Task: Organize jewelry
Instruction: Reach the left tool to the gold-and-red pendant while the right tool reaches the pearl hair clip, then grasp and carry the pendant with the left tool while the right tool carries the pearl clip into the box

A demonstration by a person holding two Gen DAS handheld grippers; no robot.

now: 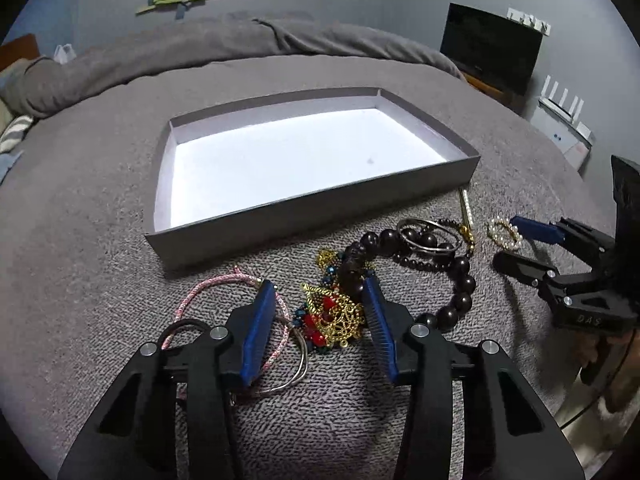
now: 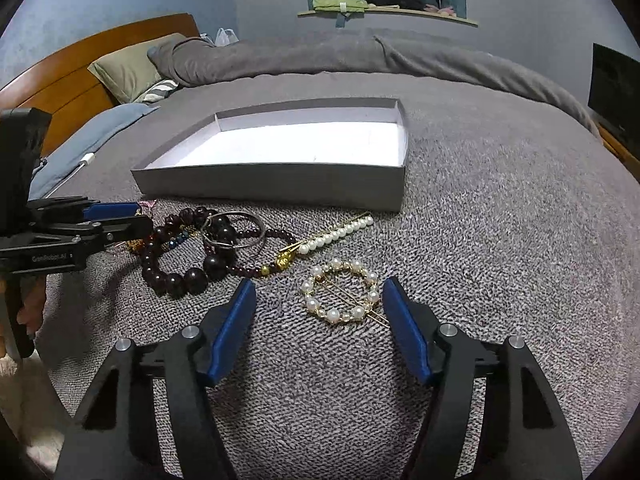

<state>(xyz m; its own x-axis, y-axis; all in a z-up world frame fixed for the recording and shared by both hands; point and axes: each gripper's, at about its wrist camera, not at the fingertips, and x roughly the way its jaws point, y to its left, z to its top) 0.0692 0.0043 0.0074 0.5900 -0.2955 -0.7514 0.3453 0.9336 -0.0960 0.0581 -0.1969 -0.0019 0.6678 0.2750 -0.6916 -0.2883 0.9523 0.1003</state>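
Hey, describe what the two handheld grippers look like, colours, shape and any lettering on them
Both are matte black plastic with two fingers each, blue ribbed pads on the inner faces and round silver pivot pins. The left gripper carries white lettering on its side, seen from the right wrist view. The right gripper shows faint letters that look like "DAS" in the left wrist view.

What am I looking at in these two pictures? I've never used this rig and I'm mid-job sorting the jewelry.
A person holds two hand grippers, each with a fisheye camera looking along its blue-padded fingers. One picture comes from the left gripper, the other from the right gripper. On the grey bedcover sits an empty grey box. In front of it lie a gold and red ornament, a pink cord bracelet, a dark bead bracelet, metal rings and a pearl hair clip. Both grippers straddle pieces with open jaws; nothing is held.
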